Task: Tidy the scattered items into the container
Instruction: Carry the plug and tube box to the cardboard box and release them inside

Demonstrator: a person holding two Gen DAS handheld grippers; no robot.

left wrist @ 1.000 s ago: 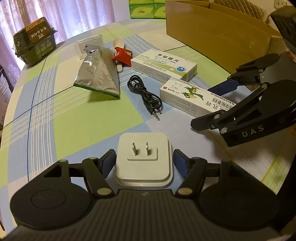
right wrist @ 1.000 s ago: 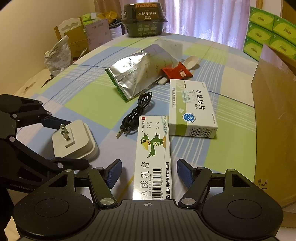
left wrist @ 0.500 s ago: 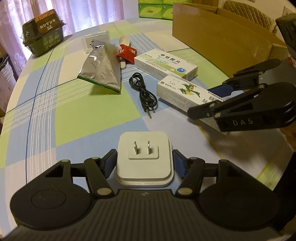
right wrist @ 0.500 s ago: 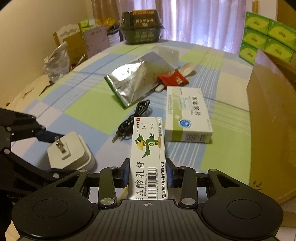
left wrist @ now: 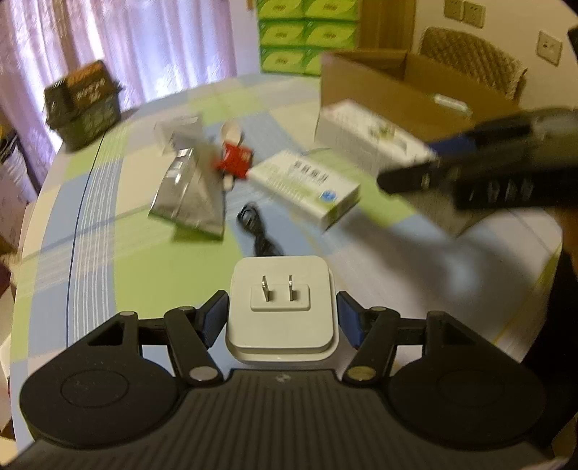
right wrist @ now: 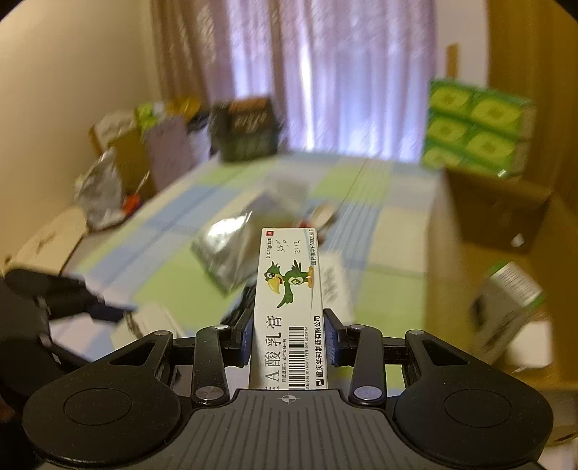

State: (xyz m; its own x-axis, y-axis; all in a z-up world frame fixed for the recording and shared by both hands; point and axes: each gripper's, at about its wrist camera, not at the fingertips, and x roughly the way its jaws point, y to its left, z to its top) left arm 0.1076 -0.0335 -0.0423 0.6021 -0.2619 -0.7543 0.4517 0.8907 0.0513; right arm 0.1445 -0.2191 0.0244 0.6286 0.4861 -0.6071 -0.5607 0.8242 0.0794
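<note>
Left wrist view: round worktop [left wrist: 90,231] under a checked green, blue and white cloth, purple curtains [left wrist: 108,43] behind, stacked green tissue packs [left wrist: 307,32] at the far wall. Left gripper [left wrist: 281,320] with fingers [left wrist: 213,320] set against both sides of a white plug adapter [left wrist: 281,307], prongs upward; whether lifted off the cloth, not discernible. Beyond it, a black cable [left wrist: 262,235], a silver foil pouch [left wrist: 191,191], a red sachet [left wrist: 236,161] and a white medicine box [left wrist: 307,184] lying on the cloth. Open cardboard box [left wrist: 404,90] at far right, with the blurred right gripper [left wrist: 469,170] carrying a long white carton [left wrist: 372,137] in front of its wall. Right wrist view: right gripper [right wrist: 288,338], fingers [right wrist: 244,338] clamped on the long white carton [right wrist: 289,300] with a green parrot print, raised clear of the worktop [right wrist: 162,274]. Cardboard box [right wrist: 498,209] to the right, a blurred green-edged package [right wrist: 505,300] inside it.
</note>
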